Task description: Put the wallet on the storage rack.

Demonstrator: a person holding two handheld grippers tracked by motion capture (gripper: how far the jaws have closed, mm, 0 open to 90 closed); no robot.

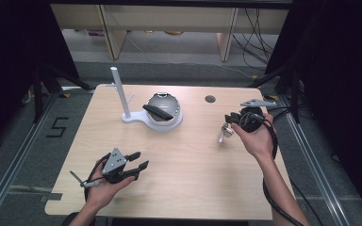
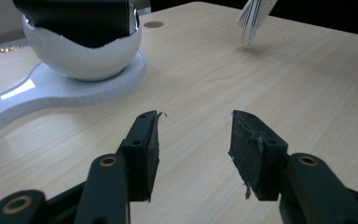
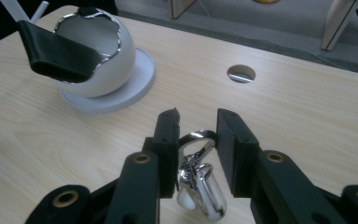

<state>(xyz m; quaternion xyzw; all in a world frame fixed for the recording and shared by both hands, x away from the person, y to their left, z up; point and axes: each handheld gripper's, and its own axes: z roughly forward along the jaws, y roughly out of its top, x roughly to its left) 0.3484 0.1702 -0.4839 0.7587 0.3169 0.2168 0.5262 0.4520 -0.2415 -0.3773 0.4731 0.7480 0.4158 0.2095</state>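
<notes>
The right claw (image 3: 196, 140) grips a silver keychain clasp (image 3: 196, 179) between its 2 jaws, lifted off the table (image 1: 188, 179). Beyond it, to its left, stand the white bowl-shaped stand (image 3: 100, 60) and its peg (image 1: 119, 92). Pickup looks done; hanging or placing remains. The left claw (image 2: 196, 140) gapes empty.

My left gripper (image 1: 133, 165): black body, two blocky black jaws with brass-ringed pivot holes, grey three-cornered plate on top dotted with small screws. My right gripper (image 1: 229, 119): same black build and grey plate, thick black cable trailing along my forearm. Jaw pads (image 2: 256, 154) rough, frayed at edges; both forearms bare, no sleeves.
</notes>
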